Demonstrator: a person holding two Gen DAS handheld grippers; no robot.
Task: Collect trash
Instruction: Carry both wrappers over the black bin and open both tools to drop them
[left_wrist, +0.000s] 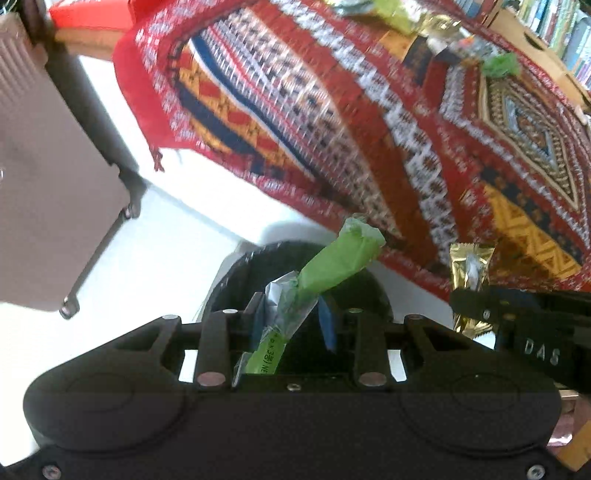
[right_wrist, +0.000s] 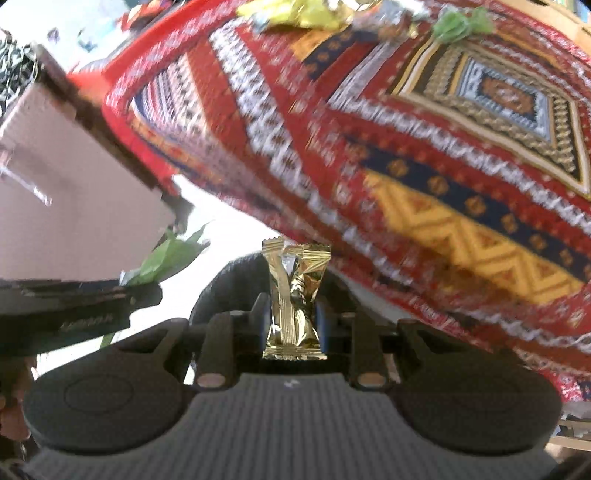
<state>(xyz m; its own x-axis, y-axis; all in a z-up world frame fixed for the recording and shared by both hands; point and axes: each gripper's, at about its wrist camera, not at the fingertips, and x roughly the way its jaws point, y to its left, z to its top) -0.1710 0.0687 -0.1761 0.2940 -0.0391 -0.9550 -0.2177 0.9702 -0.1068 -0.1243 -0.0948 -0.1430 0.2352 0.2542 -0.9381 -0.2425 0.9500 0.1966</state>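
Note:
My left gripper (left_wrist: 295, 306) is shut on a green and clear plastic wrapper (left_wrist: 332, 262), which sticks up past its blue pads. Below it a black bin (left_wrist: 373, 291) stands on the white floor. In the right wrist view my right gripper (right_wrist: 293, 310) is shut on a crinkled gold wrapper (right_wrist: 295, 295), with the same bin (right_wrist: 229, 284) under it. The two grippers hang side by side. The gold wrapper (left_wrist: 469, 266) shows at the right of the left wrist view, and the green wrapper (right_wrist: 166, 254) shows at the left of the right wrist view.
A red patterned rug (left_wrist: 369, 129) fills the floor beyond the bin. More litter lies at its far end: a crumpled green piece (left_wrist: 498, 64) and yellow-green wrappers (left_wrist: 391, 14). A brown suitcase (left_wrist: 48, 184) stands at the left, and bookshelves (left_wrist: 554, 29) at the far right.

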